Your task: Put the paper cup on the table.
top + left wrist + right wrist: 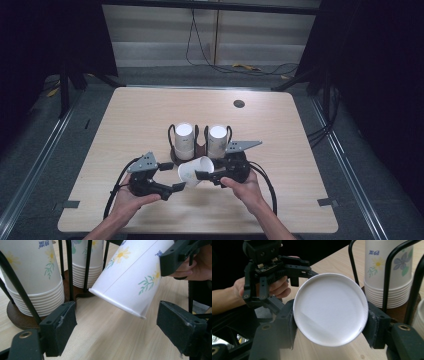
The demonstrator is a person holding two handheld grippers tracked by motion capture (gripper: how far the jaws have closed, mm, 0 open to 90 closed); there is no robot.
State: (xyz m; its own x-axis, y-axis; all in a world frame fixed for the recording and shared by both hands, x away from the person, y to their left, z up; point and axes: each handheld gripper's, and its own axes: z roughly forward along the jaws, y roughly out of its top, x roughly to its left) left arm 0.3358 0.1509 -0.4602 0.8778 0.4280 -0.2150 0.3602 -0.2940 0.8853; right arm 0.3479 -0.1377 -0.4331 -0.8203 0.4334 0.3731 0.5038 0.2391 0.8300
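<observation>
Standing at the middle of the worktop (150, 110), a dark wire holder (199, 150) carries two stacks of flower-printed paper cups, one at the left (184, 141) and one at the right (217, 141), and its thin black rods rise close behind the hands. Just in front of it the right gripper (206, 176) has its jaws closed on a single paper cup (196, 171), pressing the wall from both sides near the base; the cup is tipped on its side above the wood, its rim turned toward the left gripper (176, 188). That gripper's jaws stand wide apart with nothing between the pads, the cup's rim hanging just ahead of them and not touching. A small dark round hole (239, 104) lies far back on the wood, well apart from everything. The holder's base is partly covered by the held cup in the high view, and the stacks' tops are cut off in both gripper views. Whether the cup's lower edge grazes the wood cannot be told.
</observation>
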